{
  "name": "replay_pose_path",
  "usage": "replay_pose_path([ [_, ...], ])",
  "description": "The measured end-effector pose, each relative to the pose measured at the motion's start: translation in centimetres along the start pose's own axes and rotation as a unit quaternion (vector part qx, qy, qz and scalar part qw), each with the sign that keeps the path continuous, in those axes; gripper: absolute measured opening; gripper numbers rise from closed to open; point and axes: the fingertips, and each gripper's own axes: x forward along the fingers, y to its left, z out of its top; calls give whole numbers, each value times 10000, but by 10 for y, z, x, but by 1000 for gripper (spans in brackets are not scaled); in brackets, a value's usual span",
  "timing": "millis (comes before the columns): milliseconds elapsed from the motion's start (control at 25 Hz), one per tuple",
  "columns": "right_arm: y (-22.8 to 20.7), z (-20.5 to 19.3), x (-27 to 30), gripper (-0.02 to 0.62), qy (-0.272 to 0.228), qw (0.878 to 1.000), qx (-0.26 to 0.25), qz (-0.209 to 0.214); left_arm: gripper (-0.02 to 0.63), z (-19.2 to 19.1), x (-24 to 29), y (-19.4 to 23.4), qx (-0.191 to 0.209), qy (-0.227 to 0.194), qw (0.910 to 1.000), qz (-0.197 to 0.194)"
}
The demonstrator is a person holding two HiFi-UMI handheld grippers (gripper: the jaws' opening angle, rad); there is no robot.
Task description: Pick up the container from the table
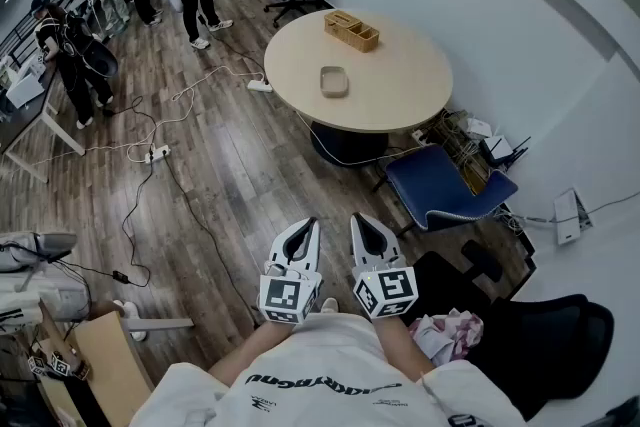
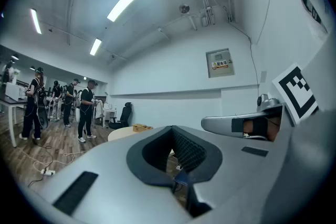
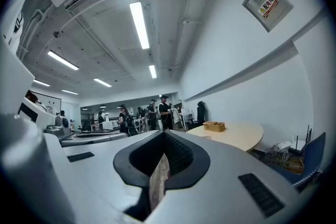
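A wood-plank floor (image 1: 230, 165) runs through an office room, with a round pale-beige table (image 1: 400, 85) standing near the white wall (image 1: 480, 5). The small beige rounded-rectangle container (image 1: 334, 81) lies flat on the table's left part. Its long axis runs away from the person, roughly toward the wooden compartment box (image 1: 351, 30) near the far rim, and the two are apart. A blue chair (image 1: 440, 187) stands at the table's near side. Well short of the table, the left gripper (image 1: 308, 225) and right gripper (image 1: 358, 220) hang side by side, each with its jaws together on nothing, both pointing toward the table.
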Motion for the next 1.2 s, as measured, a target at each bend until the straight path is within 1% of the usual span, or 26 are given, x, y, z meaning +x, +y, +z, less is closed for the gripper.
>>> replay_pose_path([
  [240, -16, 9, 4, 32, -113, 9999, -27, -4, 15, 2, 13, -5, 117, 3, 9999, 91],
  [400, -21, 6, 5, 32, -123, 9998, 90, 125, 15, 1, 18, -7, 70, 18, 9998, 159],
  [640, -40, -2, 2, 32, -86, 9997, 203, 64, 15, -11, 23, -14, 23, 145, 9997, 212],
  [880, -48, -20, 12, 32, 160, 9994, 254, 160, 15, -34, 37, -15, -150, 322, 9992, 181],
  [1040, -63, -28, 34, 32, 232, 9994, 230, 85, 15, -45, 62, -2, -231, 364, 9990, 133],
  [1200, -85, -28, 73, 32, 246, 9995, 197, 12, 15, -52, 101, 20, -285, 351, 9989, 101],
])
